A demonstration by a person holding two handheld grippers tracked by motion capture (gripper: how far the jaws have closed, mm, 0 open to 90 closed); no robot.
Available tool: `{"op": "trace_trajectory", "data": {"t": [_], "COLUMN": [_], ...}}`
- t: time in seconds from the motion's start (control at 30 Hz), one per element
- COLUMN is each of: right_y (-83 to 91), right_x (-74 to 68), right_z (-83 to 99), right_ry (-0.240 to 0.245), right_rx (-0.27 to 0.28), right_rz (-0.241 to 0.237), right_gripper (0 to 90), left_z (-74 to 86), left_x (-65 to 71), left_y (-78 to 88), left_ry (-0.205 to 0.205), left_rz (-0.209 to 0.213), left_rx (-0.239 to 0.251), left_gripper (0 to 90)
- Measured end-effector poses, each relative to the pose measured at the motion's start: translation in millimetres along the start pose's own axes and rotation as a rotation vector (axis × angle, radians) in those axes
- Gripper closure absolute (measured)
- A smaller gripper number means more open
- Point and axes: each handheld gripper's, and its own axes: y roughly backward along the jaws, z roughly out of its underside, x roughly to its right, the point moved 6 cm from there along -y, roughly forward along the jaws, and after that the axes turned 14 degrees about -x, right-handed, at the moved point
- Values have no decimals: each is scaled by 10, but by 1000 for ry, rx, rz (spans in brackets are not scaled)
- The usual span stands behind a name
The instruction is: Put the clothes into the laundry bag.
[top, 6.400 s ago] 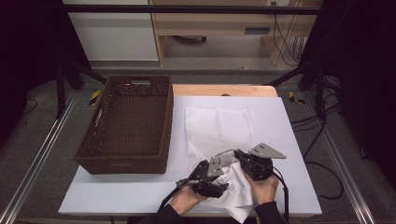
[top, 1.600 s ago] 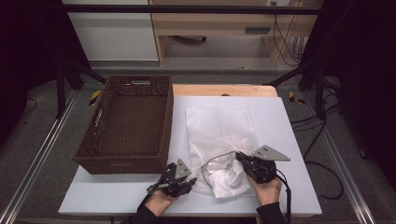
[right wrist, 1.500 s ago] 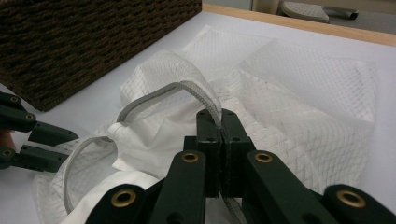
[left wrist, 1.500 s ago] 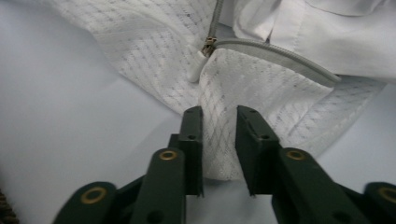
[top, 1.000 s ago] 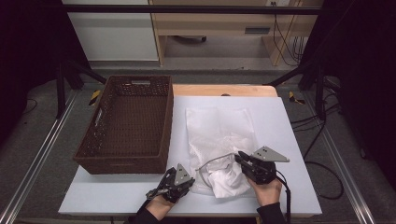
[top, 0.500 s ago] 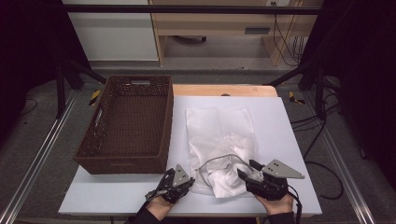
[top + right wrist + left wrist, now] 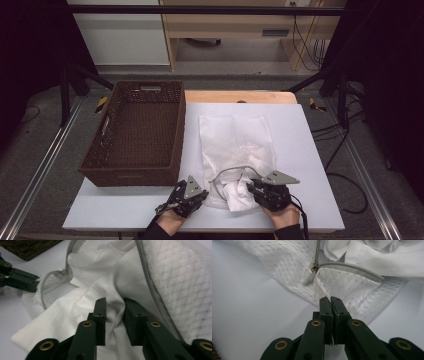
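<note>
White table (image 7: 310,150), broad and flat, with a brown wicker basket (image 7: 135,132) at 10 o'clock on it, just beside the cloth. White mesh laundry bag (image 7: 235,137) at centre, stretching from 12 toward 6 o'clock, grey zipper (image 7: 230,171) curving open at the near end. White garment (image 7: 239,196) bunched in that opening, spilling out toward 6 o'clock. Left gripper (image 7: 197,192) at 7 o'clock, jaws pressed tight together on a pinch of the bag's mesh edge (image 7: 325,293), just below the zipper pull (image 7: 308,277). Right gripper (image 7: 252,187) at 5 o'clock, jaws just closing, a fold of the garment (image 7: 113,315) squeezed between the pads (image 7: 100,315), bag mesh lying at 2 o'clock of them.
</note>
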Motion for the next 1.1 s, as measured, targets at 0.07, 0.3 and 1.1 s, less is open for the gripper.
{"op": "trace_trajectory", "data": {"t": [0.07,0.3,1.1], "right_y": [-80,-311,-254], "right_x": [0,146,-92], "right_z": [-57,-329,-17], "right_ry": [7,-1,73], "right_rx": [-21,-12,-88], "right_rz": [28,158,129], "right_gripper": [810,855,602], "left_z": [-2,-2,-16], "left_x": [-1,-8,10], "left_y": [2,14,51], "left_ry": [-4,-11,-10], "left_rz": [0,8,6], "left_rx": [-4,-18,-8], "left_gripper": [870,870,876]}}
